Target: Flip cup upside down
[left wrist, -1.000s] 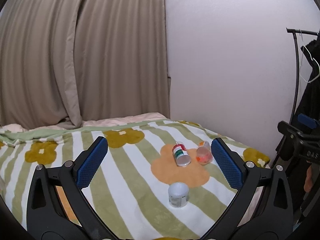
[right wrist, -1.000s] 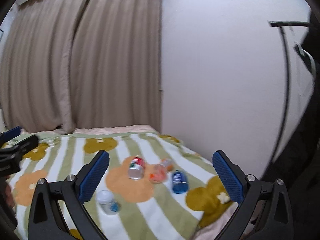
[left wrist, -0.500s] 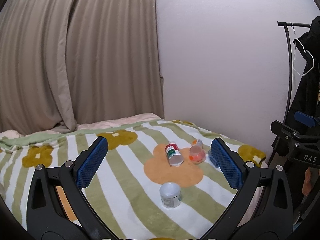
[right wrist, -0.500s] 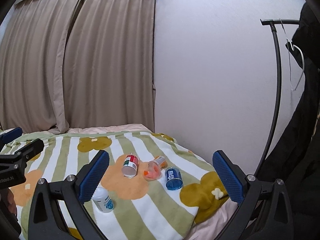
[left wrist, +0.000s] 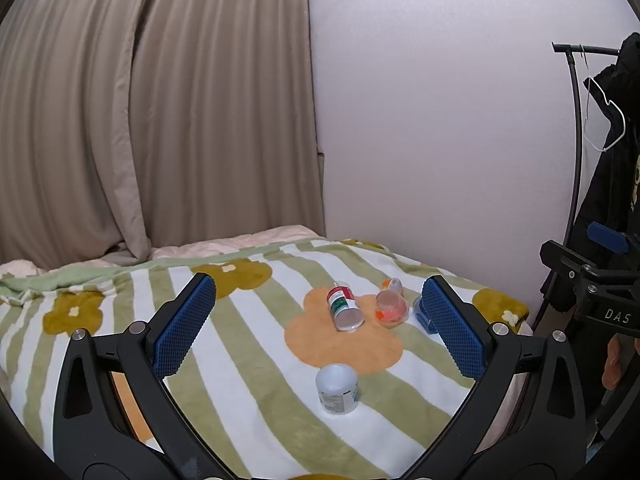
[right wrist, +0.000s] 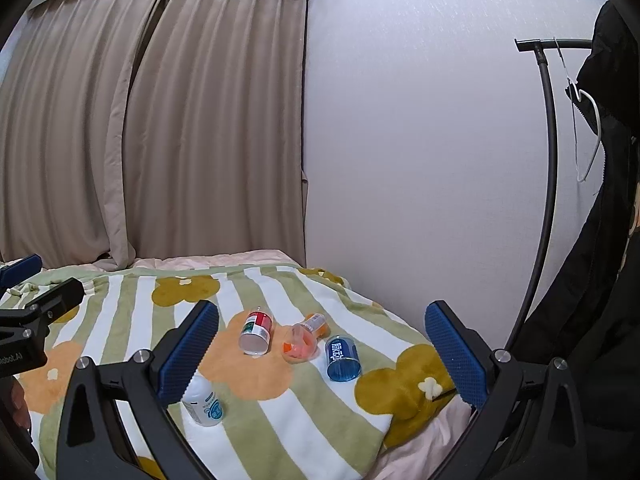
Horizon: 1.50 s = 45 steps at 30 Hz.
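On blanket (right wrist: 120, 312), 4 cups (right wrist: 343, 357), both hand-held grippers (left wrist: 320, 326) wide

Left gripper (left wrist: 318, 322) is hovering w/ jaws spread wide; white cup (left wrist: 336, 388) is sitting inverted on near blanket (left wrist: 248, 380).

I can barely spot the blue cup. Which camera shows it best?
The right wrist view: the blue cup lies on its side in full sight, mouth toward the camera. In the left wrist view only a sliver peeks past the left claw's blue finger.
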Motion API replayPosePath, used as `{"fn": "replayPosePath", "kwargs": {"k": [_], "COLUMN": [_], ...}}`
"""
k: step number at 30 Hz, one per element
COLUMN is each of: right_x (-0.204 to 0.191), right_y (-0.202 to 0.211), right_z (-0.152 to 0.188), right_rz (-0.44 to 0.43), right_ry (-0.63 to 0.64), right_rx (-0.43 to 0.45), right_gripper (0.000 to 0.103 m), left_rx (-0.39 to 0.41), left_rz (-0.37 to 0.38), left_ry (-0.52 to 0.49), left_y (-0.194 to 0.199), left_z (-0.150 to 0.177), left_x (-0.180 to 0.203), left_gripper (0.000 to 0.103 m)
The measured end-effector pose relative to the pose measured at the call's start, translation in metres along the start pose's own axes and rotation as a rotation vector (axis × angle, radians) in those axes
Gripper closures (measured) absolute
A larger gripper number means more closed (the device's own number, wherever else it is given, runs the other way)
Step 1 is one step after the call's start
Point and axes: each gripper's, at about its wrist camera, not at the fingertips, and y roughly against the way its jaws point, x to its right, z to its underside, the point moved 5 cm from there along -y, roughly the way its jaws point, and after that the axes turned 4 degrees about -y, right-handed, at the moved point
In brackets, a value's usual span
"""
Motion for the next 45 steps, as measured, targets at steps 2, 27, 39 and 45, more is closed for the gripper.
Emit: {"fn": "replayPosePath", "kwargs": {"k": [2,27,39,45], "right_x": [0.0003,-0.0010,-0.0010,-0.0026], "right_y": [-0.0003,0.0028,0.0047,0.0088], "right_z": [-0.0001,0.0029,0.0051,0.0065], "right_rz": [-0.001,0.003,0.006,0.010], "right_ry": [0.000,-0.007,-0.014,-0.019], "right_rx": [0.001,-0.003,-0.005,-0.005], "right_gripper": [0.000,0.000,0.000,0.000], "left_rx": [0.001,-0.001,-0.007,0.006], "left_rz": [0.003,0.008,0.016,0.020], "left_ry": [0.004,0.008,-0.004,-0.030], "left_y": [0.0016,0.0023,0.0015,0.0043], "left_z": [-0.0003,-0.0012,-0.0009,-0.0015], "left_x": [0.0001,0.0007,0.0048,0.0092], "left_gripper": [0.000,0.000,0.000,0.000]}}
